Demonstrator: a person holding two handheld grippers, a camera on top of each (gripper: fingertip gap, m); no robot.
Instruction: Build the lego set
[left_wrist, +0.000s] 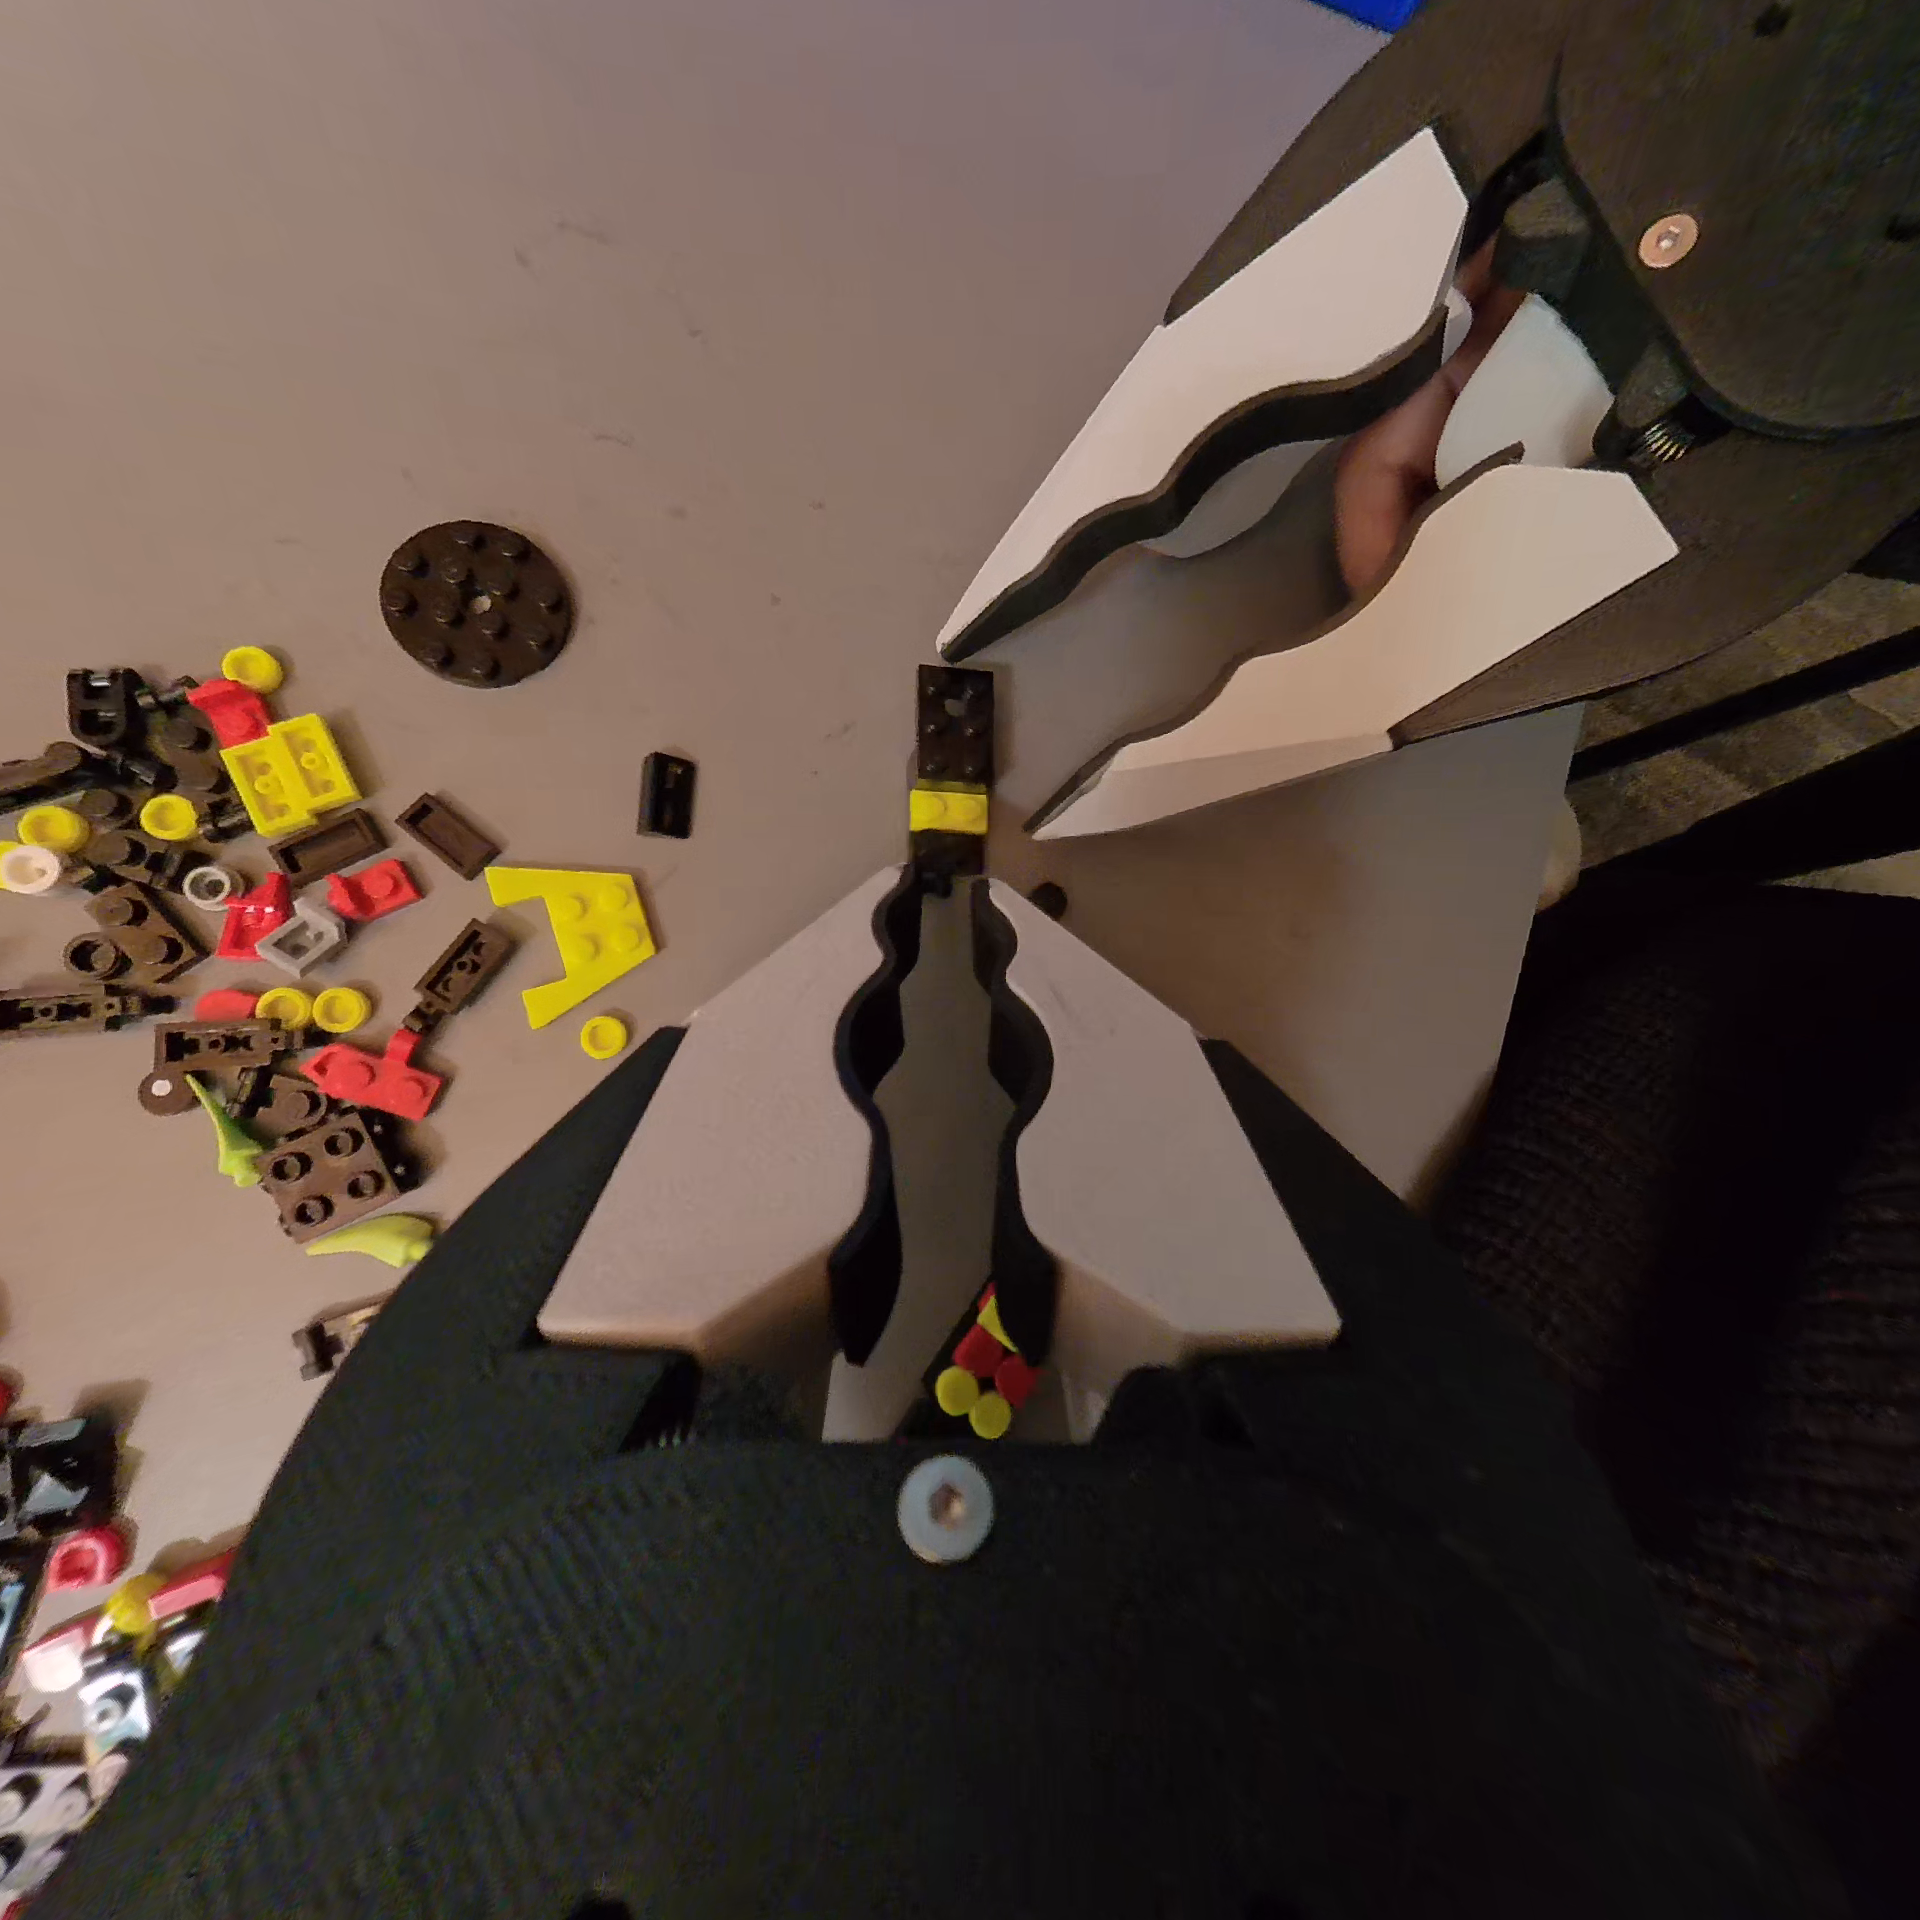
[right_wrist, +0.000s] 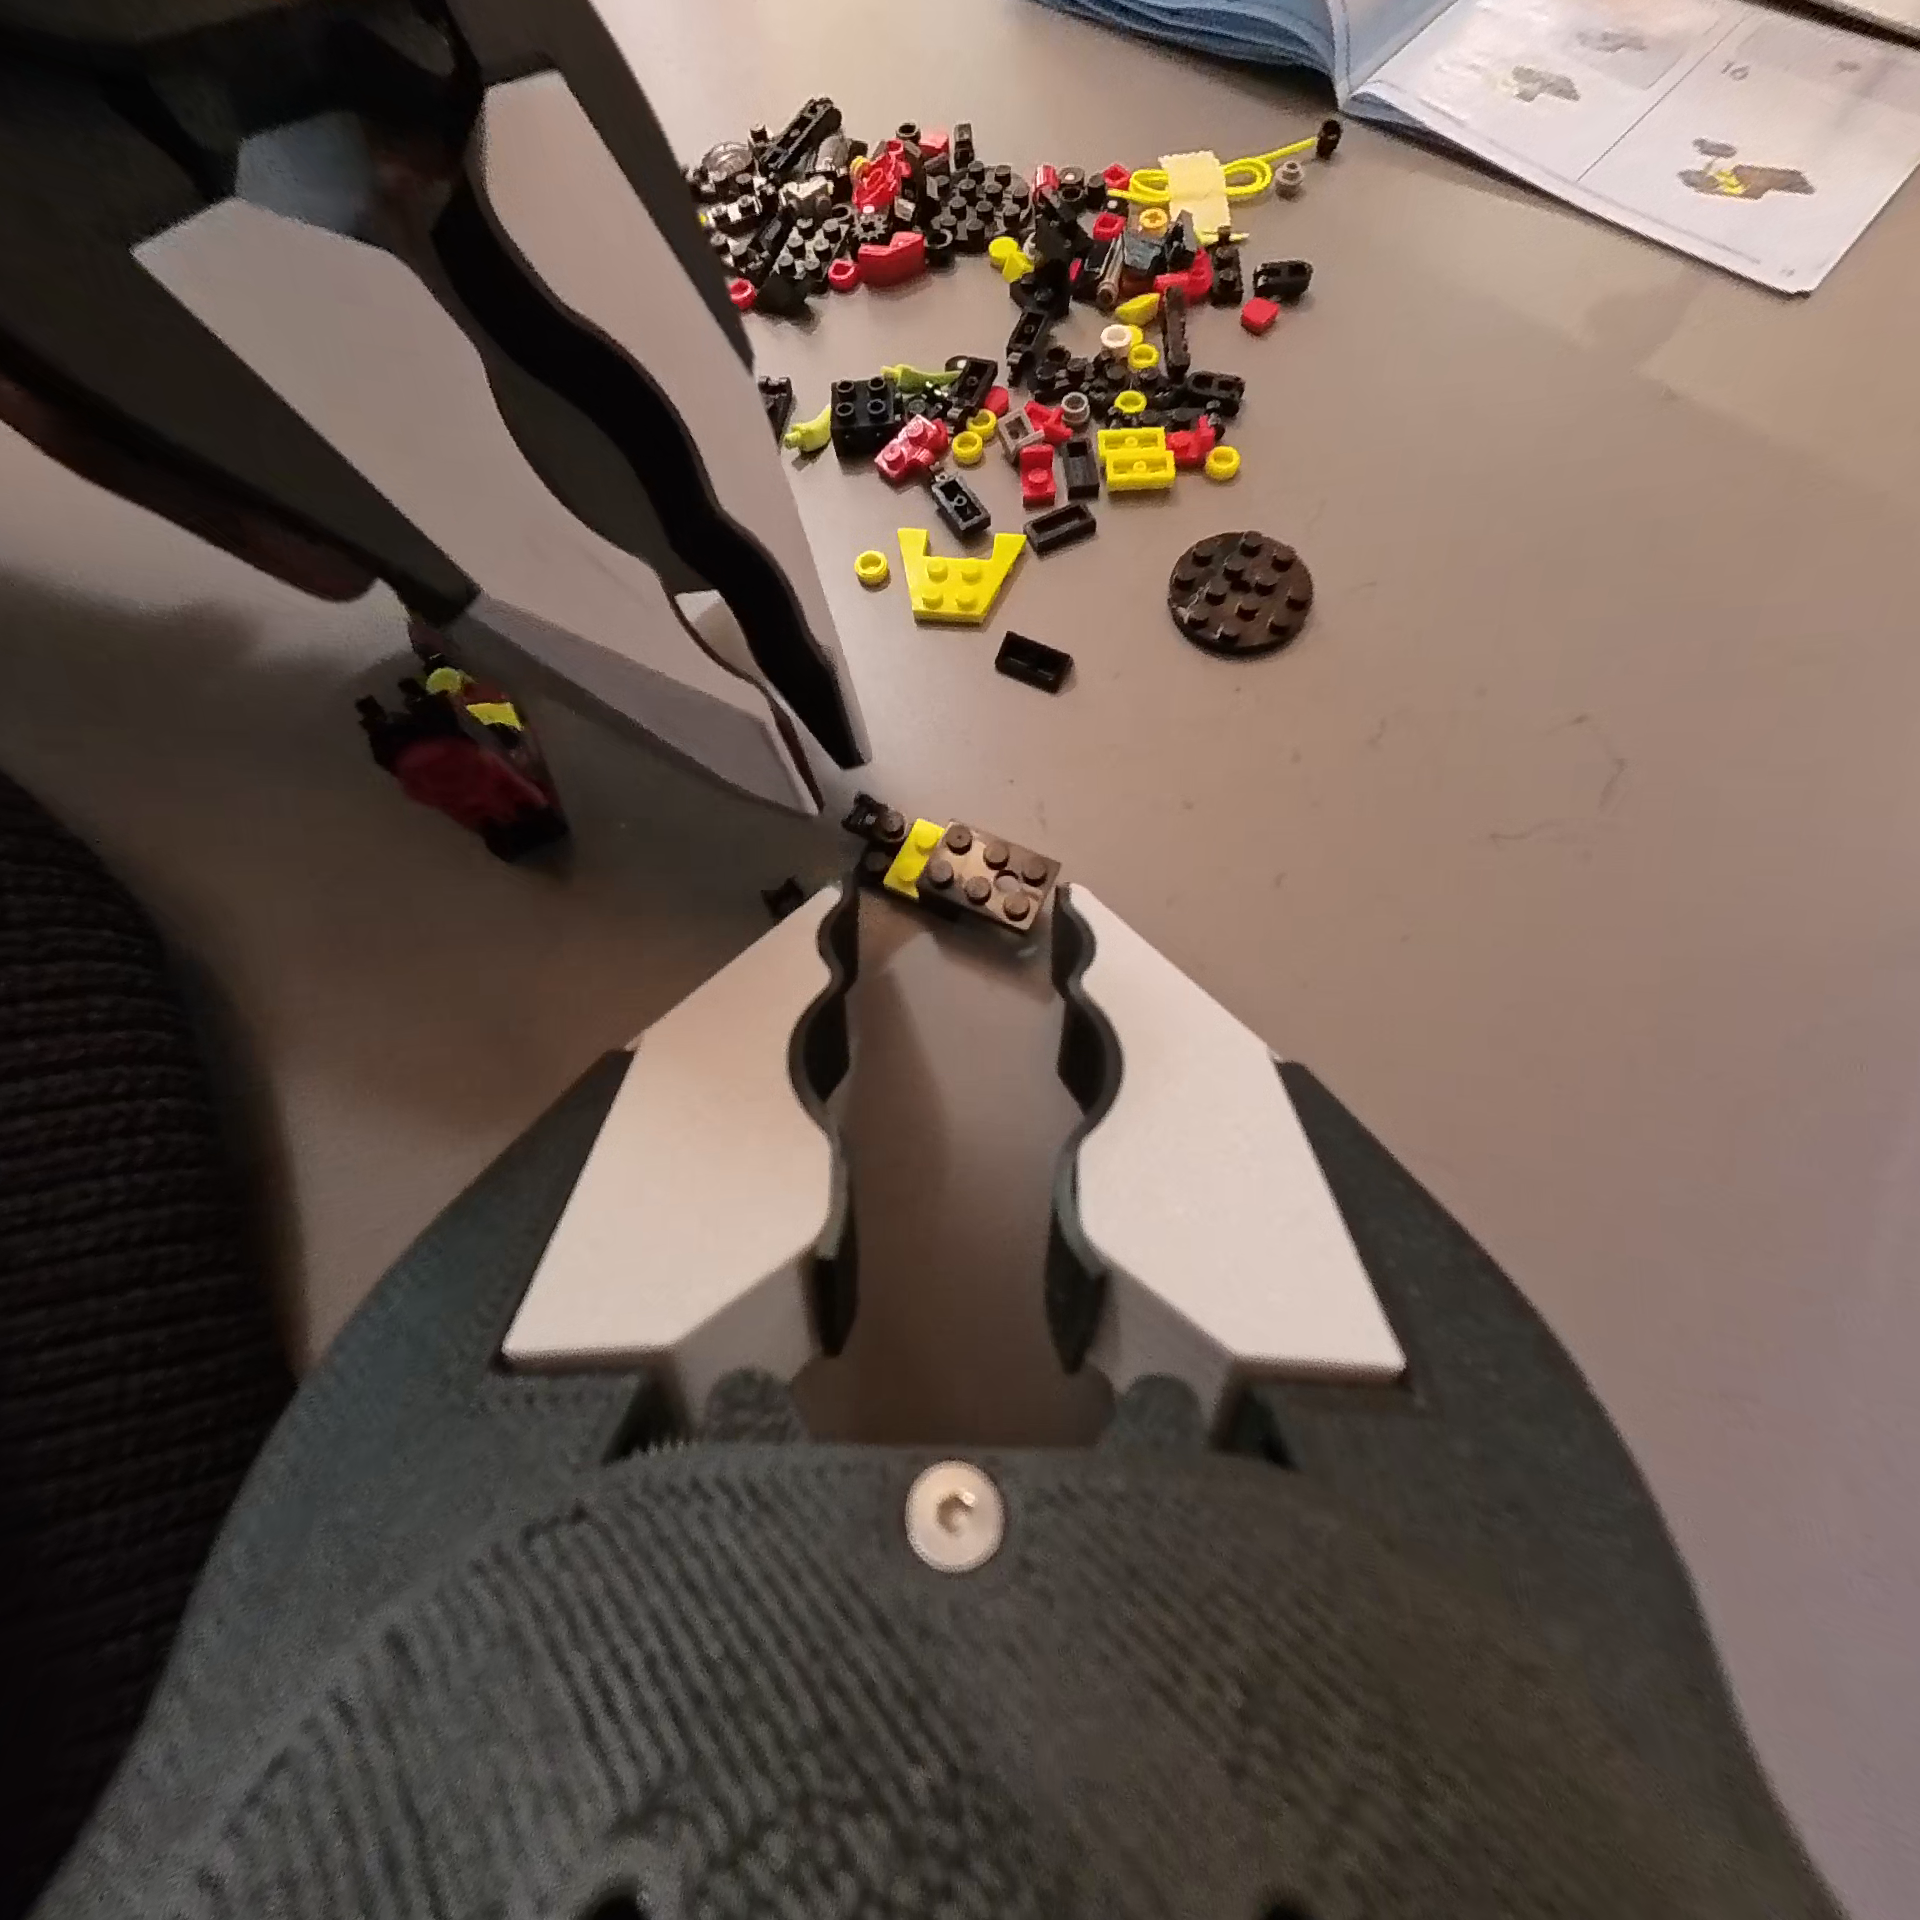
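Note:
My left gripper (left_wrist: 948, 888) is shut on the thin black end of a small assembly (left_wrist: 951, 769), a black studded plate with a yellow piece across it. It holds the assembly just over the grey table (left_wrist: 727, 312). My right gripper (right_wrist: 951, 909) is open, with its jaws on either side of the black plate end of the assembly (right_wrist: 982, 868). I cannot tell whether its pads touch the plate. In the left wrist view the right gripper (left_wrist: 992, 743) comes in from the upper right. In the right wrist view the left gripper (right_wrist: 842, 787) comes in from the upper left.
A pile of loose black, red and yellow pieces (left_wrist: 208, 914) lies to the left, with a round black plate (left_wrist: 476, 603), a yellow wedge plate (left_wrist: 582, 935) and a small black tile (left_wrist: 665, 795). A small red-and-black build (right_wrist: 457, 748) and an open instruction booklet (right_wrist: 1621, 135) are on the table. Both grippers' tips are close together, under 4 cm apart. Between my left fingertips and the small black tile (left_wrist: 665, 795) there is roughly 5 cm. The right camera catches it too, in the right wrist view (right_wrist: 1030, 654).

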